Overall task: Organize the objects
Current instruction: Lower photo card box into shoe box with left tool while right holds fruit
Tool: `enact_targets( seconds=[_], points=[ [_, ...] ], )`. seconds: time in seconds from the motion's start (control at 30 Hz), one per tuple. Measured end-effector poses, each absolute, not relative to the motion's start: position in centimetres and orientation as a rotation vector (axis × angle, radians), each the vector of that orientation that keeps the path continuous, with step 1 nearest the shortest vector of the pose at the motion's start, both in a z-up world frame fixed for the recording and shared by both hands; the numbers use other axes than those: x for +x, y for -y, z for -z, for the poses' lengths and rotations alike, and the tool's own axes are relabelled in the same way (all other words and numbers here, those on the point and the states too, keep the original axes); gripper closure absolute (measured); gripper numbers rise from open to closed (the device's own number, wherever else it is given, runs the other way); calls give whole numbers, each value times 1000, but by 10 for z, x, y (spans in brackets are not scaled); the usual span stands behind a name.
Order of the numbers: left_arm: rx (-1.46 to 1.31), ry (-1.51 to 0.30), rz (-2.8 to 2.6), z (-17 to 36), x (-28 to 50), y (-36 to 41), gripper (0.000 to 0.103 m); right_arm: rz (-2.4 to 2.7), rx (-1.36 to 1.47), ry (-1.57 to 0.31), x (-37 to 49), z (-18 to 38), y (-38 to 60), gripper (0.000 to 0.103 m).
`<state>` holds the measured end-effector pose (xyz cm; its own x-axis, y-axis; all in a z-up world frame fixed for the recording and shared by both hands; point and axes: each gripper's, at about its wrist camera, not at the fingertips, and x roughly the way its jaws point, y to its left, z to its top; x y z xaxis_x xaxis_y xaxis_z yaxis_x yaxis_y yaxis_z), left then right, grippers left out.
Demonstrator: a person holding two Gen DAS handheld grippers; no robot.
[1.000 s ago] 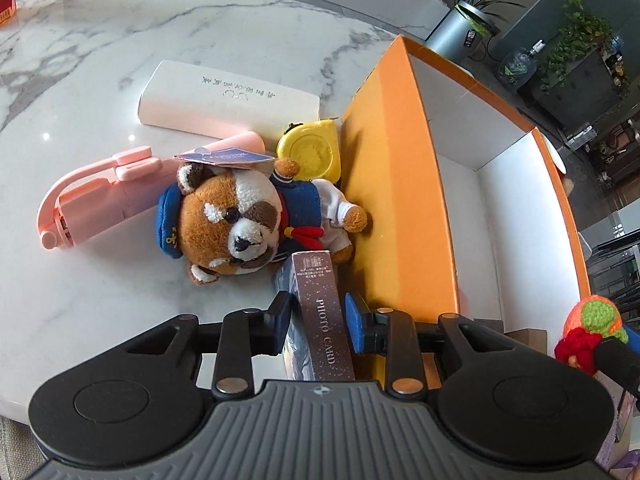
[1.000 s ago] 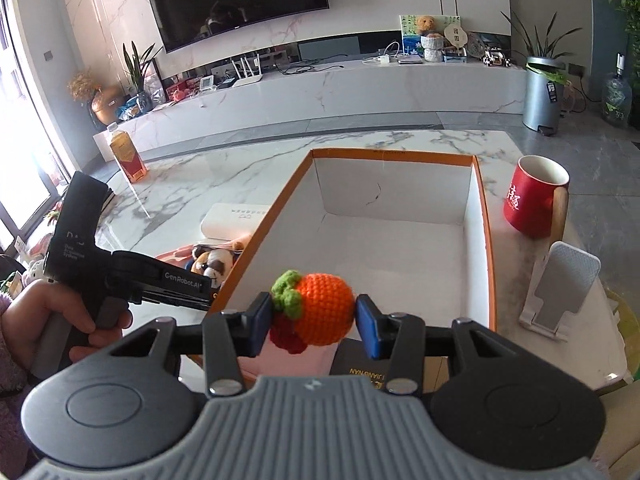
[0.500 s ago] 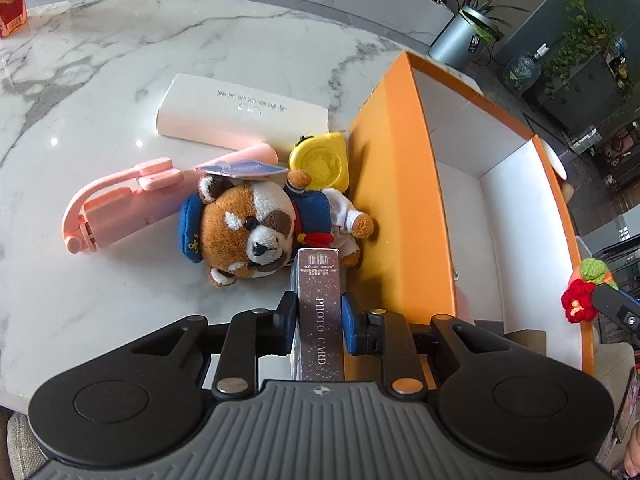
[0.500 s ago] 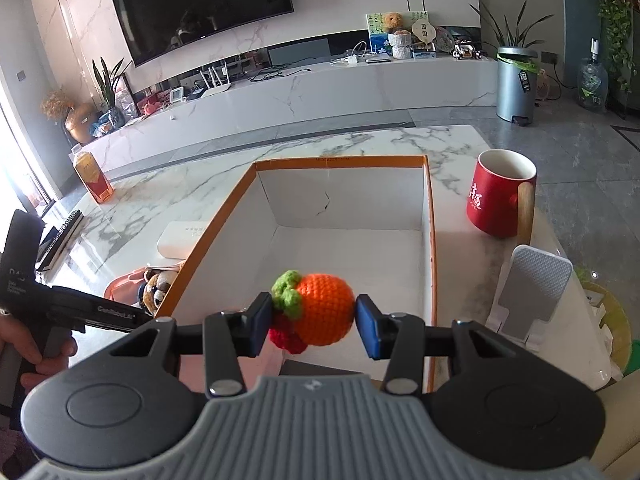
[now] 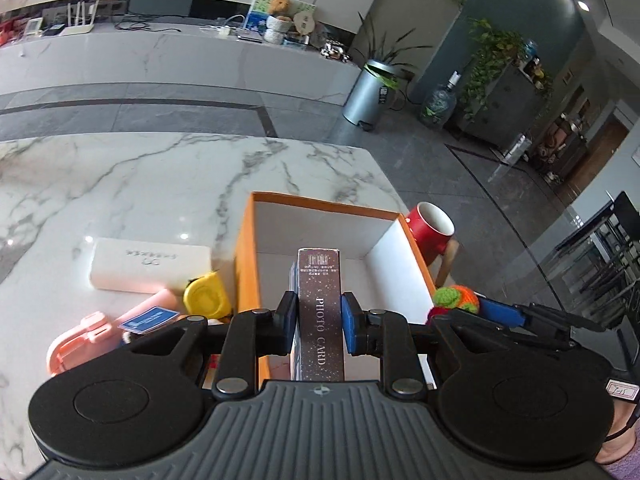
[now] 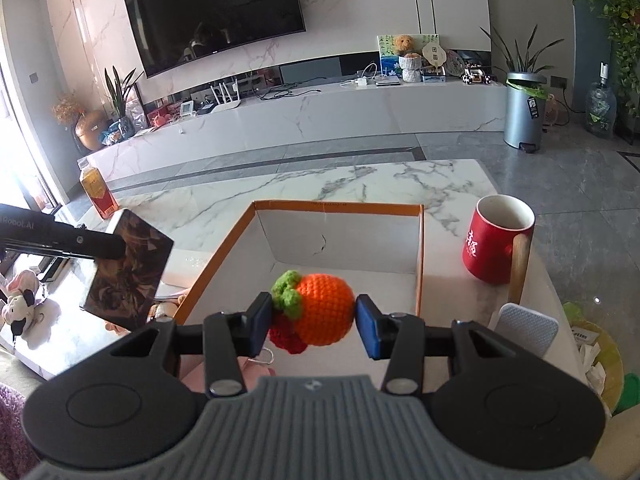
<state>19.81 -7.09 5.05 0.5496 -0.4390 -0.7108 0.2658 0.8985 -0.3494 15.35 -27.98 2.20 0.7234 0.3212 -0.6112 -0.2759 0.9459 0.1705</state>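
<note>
We've got the left gripper (image 5: 319,322) clamped on a dark photo card box (image 5: 320,304), "PHOTO CARD" printed down its spine, blue pads pressing both long sides. Box is held up in the air, long axis pointing fwd over the orange cardboard box (image 5: 246,248), white inside. In the right wrist view the same card box (image 6: 128,268) hangs left of the orange box's left wall (image 6: 216,256), above the marble table (image 6: 360,180).

Right gripper (image 6: 312,318) is closed on a crocheted orange fruit (image 6: 324,308) w/ green leaves and a red bit underneath; pads touch it on both sides. It sits over the near end of the orange box. From the left wrist view the crochet piece (image 5: 458,298) shows just past the box's right rim.

On the table left of the box: white rectangular case (image 5: 150,266), yellow tape measure (image 5: 204,300) just beside the box wall, pink gadget (image 5: 80,340) w/ a blue tag, partly hidden by the gripper body. Red mug (image 6: 498,240) w/ wooden handle stands right of the box, near it; grey-white stand (image 6: 528,328) nearer to us.
</note>
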Motion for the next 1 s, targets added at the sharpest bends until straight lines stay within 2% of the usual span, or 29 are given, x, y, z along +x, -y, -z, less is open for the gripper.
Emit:
enact_targets(
  seconds=[0.27, 0.57, 0.83, 1.0],
  points=[
    [-230, -1010, 491, 10, 231, 145, 76, -268, 12, -674, 168, -29, 297, 56],
    [-417, -1145, 522, 76, 254, 174, 76, -230, -23, -680, 181, -13, 314, 56],
    [-434, -1274, 500, 110, 263, 179, 75, -235, -26, -690, 192, -5, 321, 56],
    [-353, -1296, 453, 105, 263, 174, 72, -243, -22, -697, 194, 0, 321, 56]
  ],
)
